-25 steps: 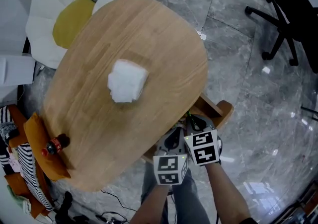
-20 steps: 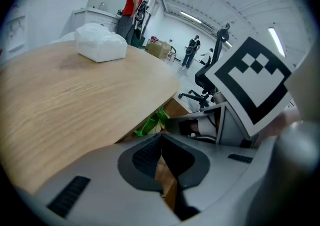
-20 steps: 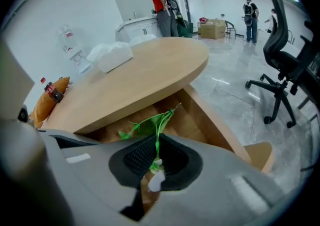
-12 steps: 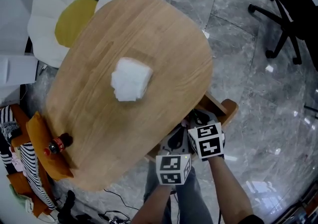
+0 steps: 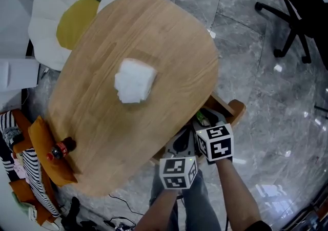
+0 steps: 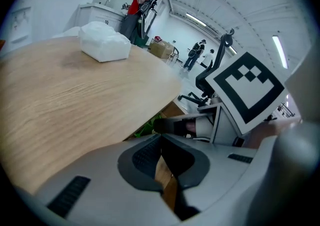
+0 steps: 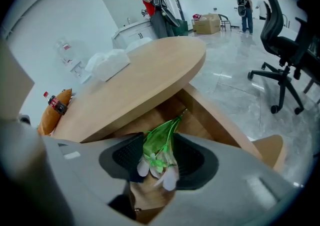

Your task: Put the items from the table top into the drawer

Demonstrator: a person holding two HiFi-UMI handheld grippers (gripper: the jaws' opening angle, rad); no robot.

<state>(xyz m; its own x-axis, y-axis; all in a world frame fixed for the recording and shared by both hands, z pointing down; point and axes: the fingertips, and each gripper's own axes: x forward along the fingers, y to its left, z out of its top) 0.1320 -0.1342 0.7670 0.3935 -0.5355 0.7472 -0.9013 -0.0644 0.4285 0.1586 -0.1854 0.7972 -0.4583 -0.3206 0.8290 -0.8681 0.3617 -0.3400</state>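
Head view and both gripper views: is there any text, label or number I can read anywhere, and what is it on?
No words or numbers can be read in any view.
Bottle by the table's left edge: it has a red label, but the print is too small to read.
Left marker cube and right marker cube: black-and-white square patterns only, no letters.

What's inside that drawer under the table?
A green sprig with white petals shows over the wooden bottom of the drawer. The rest of the inside is hidden under the tabletop.
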